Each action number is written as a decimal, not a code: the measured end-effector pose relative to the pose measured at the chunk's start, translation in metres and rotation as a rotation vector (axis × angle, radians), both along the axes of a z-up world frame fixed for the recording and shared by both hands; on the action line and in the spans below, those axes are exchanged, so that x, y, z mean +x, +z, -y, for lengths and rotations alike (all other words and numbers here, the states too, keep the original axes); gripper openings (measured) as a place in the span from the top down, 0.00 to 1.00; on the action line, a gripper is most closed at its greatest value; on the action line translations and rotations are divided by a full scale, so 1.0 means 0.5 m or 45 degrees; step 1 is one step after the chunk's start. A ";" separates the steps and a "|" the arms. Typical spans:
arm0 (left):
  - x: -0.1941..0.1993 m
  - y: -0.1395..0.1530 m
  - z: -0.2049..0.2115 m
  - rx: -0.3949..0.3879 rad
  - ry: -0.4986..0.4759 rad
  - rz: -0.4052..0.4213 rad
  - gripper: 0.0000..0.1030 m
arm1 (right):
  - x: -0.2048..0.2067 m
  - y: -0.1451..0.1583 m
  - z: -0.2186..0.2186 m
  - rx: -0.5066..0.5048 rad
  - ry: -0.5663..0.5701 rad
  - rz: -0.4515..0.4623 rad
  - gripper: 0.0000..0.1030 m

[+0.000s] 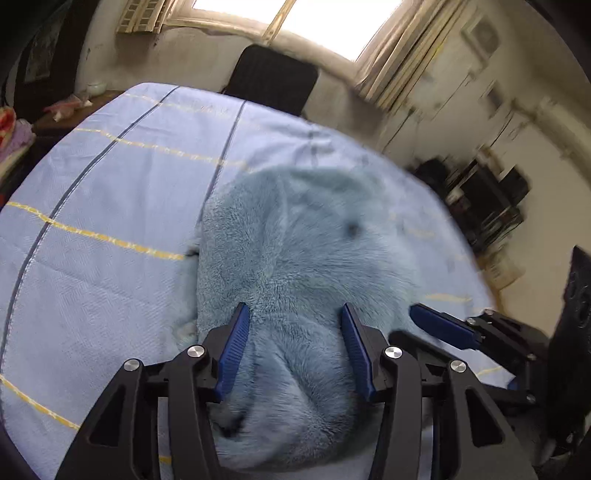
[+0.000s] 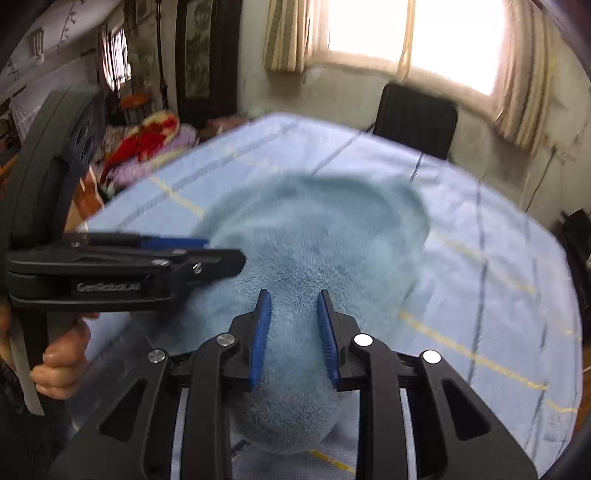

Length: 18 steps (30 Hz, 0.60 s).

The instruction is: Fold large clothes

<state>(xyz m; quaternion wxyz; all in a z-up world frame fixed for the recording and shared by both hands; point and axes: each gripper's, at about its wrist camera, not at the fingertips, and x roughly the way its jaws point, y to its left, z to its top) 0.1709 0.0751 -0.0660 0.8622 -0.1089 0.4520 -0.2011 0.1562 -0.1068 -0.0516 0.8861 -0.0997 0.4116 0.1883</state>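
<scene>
Two tools are over one fluffy light-blue fleece garment (image 1: 295,258), which lies bunched in a rounded heap near the middle of a counter covered with a pale blue cloth (image 1: 110,221) marked by yellow and dark stripes.

Your left tool (image 1: 293,325) points steeply down, its blue pads standing apart on either side of a ridge of fleece. The pads do not appear to press the fabric, so this tool reads as open, probably poised to take a fold line rather than carrying anything.

Your right tool (image 2: 293,314) sits just beside it, over the near end of the heap. Its pads stand much narrower, with a raised tuft of fleece between them. Whether they truly pinch it I cannot tell, because the pile hides the contact. In the right wrist view, your left hand (image 2: 61,365) is wrapped around the other tool's handle at the left edge.

Both tools being side by side at the near edge suggests you are gathering one hem to lift it over. The folding looks barely begun.

A dark chair (image 1: 271,79) stands behind the counter beneath a bright window (image 1: 295,18).
</scene>
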 end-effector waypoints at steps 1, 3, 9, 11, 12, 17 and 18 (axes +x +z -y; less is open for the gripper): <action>-0.002 -0.006 0.010 0.047 -0.010 0.018 0.47 | 0.001 -0.019 -0.002 -0.016 0.029 -0.005 0.75; -0.007 -0.008 0.026 0.114 -0.008 0.050 0.47 | -0.005 -0.031 0.004 0.010 0.038 0.035 0.75; -0.008 -0.010 0.015 0.086 -0.005 0.037 0.46 | -0.006 -0.039 0.025 0.112 0.006 0.029 0.75; -0.011 0.000 0.015 0.078 0.006 0.036 0.46 | -0.007 -0.035 0.027 0.124 0.001 0.021 0.75; -0.009 0.007 0.011 0.079 0.011 0.041 0.46 | -0.008 -0.034 0.027 0.122 0.003 0.019 0.75; -0.047 0.060 0.026 0.130 0.028 0.159 0.46 | -0.013 0.000 0.043 0.137 -0.009 -0.014 0.73; -0.056 0.070 0.028 0.150 0.038 0.182 0.46 | -0.014 0.007 0.048 0.151 -0.015 -0.016 0.73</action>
